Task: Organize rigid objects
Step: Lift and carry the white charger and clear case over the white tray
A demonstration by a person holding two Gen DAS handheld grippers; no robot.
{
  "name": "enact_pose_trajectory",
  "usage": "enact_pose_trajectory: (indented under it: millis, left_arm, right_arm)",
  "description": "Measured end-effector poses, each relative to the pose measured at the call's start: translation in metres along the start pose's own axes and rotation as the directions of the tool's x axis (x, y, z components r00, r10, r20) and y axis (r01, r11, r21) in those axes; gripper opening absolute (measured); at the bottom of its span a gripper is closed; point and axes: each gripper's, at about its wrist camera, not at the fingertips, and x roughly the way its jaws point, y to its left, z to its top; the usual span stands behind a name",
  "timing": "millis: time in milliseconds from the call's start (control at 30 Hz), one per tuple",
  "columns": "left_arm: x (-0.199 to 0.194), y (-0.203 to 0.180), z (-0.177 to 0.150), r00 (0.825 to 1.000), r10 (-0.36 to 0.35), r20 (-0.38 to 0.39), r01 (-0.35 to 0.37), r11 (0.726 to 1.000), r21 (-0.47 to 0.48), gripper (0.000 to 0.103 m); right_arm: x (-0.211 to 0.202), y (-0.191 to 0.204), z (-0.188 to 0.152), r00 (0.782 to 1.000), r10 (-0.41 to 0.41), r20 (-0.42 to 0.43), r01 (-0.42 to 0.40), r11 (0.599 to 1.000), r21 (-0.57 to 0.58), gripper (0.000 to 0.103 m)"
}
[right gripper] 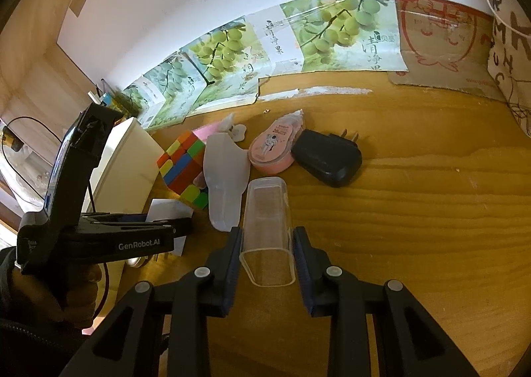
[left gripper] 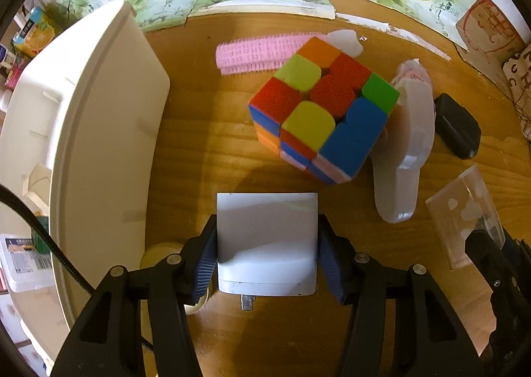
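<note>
White charger (left gripper: 265, 240) was pinched in the left gripper (left gripper: 265, 264) beside the bin (left gripper: 99, 131); the right gripper (right gripper: 267, 260) clamped a clear box (right gripper: 267, 227). Cube (left gripper: 318, 114), scoop (left gripper: 408, 151) and black plug (right gripper: 327, 157) sat unsorted, so lots left, I'd guess.

A lived-in home corner: a wooden desk (right gripper: 415, 197) against a white wall, backed by flattened grape-print fruit cartons (right gripper: 332, 35), littered with a puzzle cube (left gripper: 318, 114), pink hair roller (left gripper: 255, 53) and black plug adapter (right gripper: 327, 157).

White charger (left gripper: 265, 244), clear case (right gripper: 268, 237), both clamped
</note>
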Motion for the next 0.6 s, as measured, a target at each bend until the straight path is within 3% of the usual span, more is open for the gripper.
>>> enact_pose_trajectory:
  millis: [600]
  left_arm:
    - [-0.017,0.000,-0.069,0.998,-0.069,-0.002,0.069,0.998,-0.008,0.059]
  right_arm:
    - [-0.031,0.009,-0.022,1.000,-0.003,-0.013,0.002,1.000,-0.022,0.030]
